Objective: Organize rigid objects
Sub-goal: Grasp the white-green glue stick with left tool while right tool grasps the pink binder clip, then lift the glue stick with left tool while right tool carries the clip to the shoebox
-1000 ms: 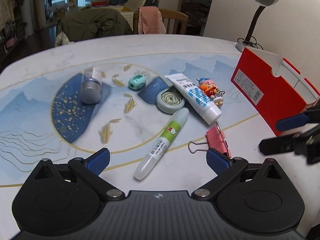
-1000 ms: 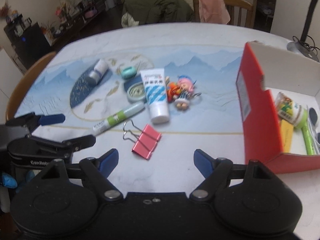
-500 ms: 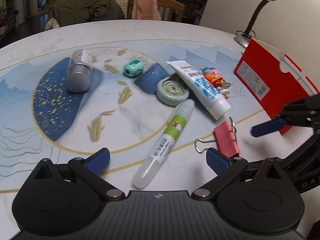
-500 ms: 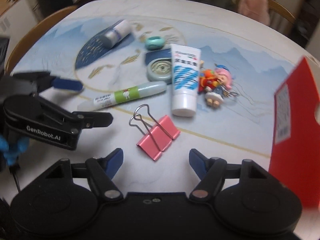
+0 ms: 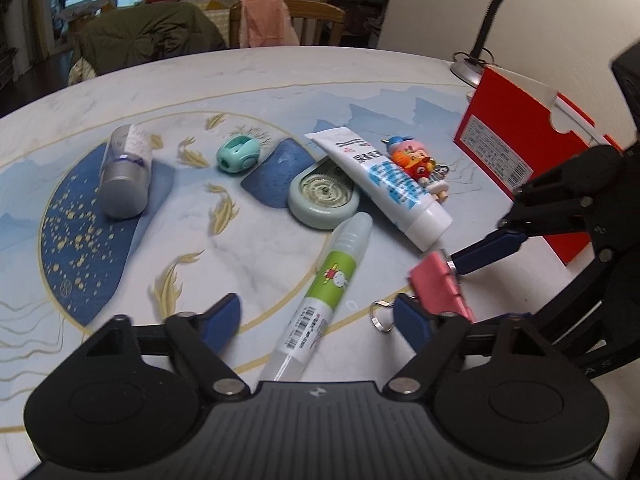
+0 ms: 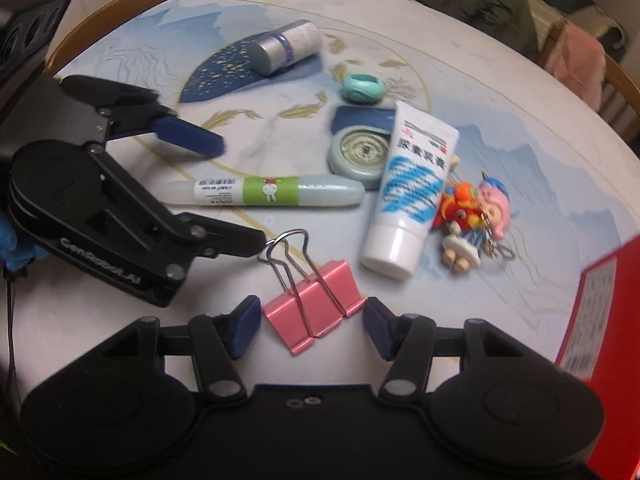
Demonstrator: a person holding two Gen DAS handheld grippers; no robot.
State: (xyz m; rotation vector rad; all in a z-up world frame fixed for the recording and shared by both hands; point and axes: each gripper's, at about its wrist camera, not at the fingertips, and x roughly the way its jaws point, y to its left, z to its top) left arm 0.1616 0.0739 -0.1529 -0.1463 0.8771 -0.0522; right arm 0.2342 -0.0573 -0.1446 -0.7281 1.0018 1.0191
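The pink binder clip [image 6: 316, 304] lies flat on the surface [image 6: 500, 128] just in front of the right gripper [image 6: 312, 326], its 2 wire handles folded toward the glue pen [image 6: 264, 192]. The right gripper's fingers [image 6: 244, 324] have just been closing and now stand at a middling gap, 1 on each side of the clip's body; a sliver of surface shows at each side, so they bracket it without pressing yet. The clip is sheet steel: stiff, light, and smooth on its painted faces, so it should be taken across the 2 long sides of the pink body, not by the springy wire loops, which would swing. The left gripper [image 5: 320, 322] hangs over the near end of the glue pen, which lies between its fingers [image 5: 224, 316] untouched; these too have just been narrowing and remain fairly wide. The pen is a hard plastic barrel, light and round, likely to roll if nudged, so a grip across the labelled middle looks safest. Beyond lie a white tube [image 6: 412, 188], a round green tin [image 6: 358, 156], a teal sharpener [image 6: 362, 88], a silver-capped bottle [image 6: 286, 50] and a doll keychain [image 6: 472, 220]. The red box [image 5: 520, 152], probably the destination, stands to the right, well apart from the clip.
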